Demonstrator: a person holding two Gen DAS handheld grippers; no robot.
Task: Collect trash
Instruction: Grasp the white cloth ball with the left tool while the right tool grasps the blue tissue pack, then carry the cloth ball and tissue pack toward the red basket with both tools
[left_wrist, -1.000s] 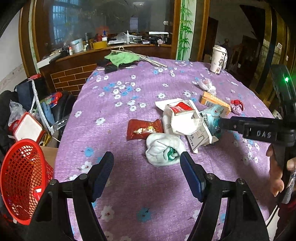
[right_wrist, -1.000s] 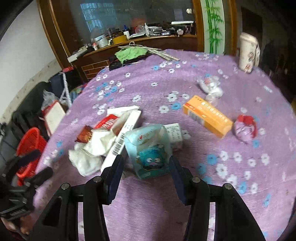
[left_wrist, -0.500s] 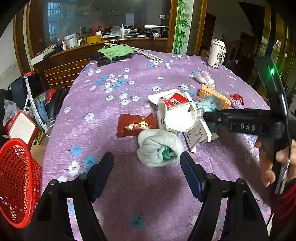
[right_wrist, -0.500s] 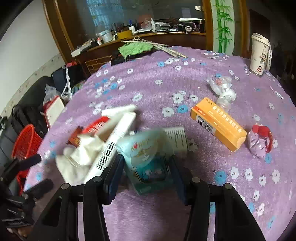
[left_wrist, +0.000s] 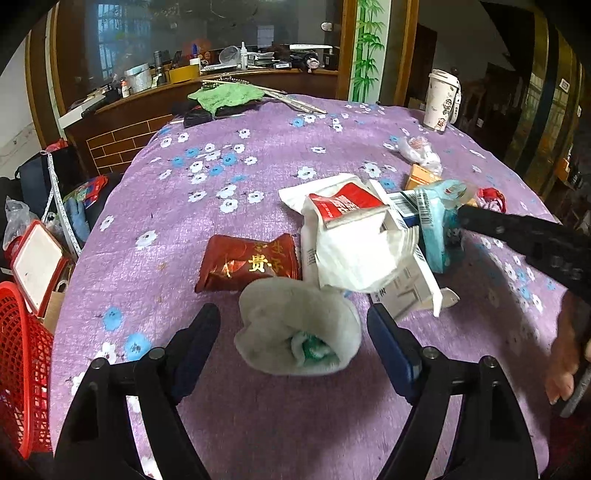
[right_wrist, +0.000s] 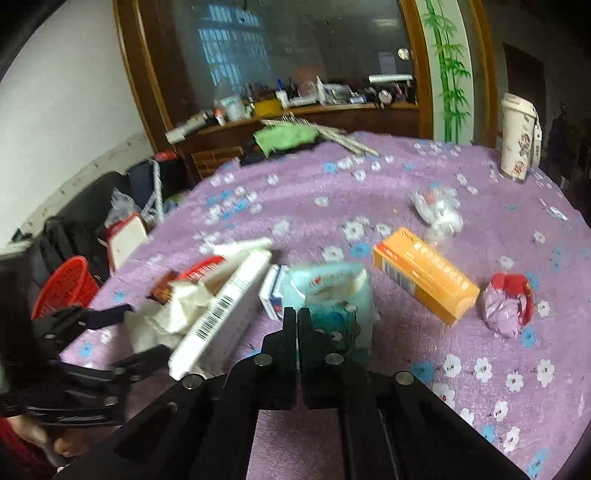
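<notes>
Between our left gripper's spread blue-padded jaws lies a crumpled white paper wad with a scrap of green showing at its open end; the pads stand clear of it on both sides. Our right gripper has just snapped its jaws together, and they pinch the lower edge of a pale blue soft plastic packet, clenched on it.

Around these, near the tabletop's near edge, sit a dark red foil snack wrapper, a torn white carton with a red label, and a flat white box with a barcode. Further right we see an orange cardboard box and a crumpled red and lilac wrapper; a clear plastic wad lies beyond them, and a tall white lidded paper cup stands at the far right edge.

Off the left edge, below the tabletop, stands a red plastic mesh basket; we cannot tell what it holds.
</notes>
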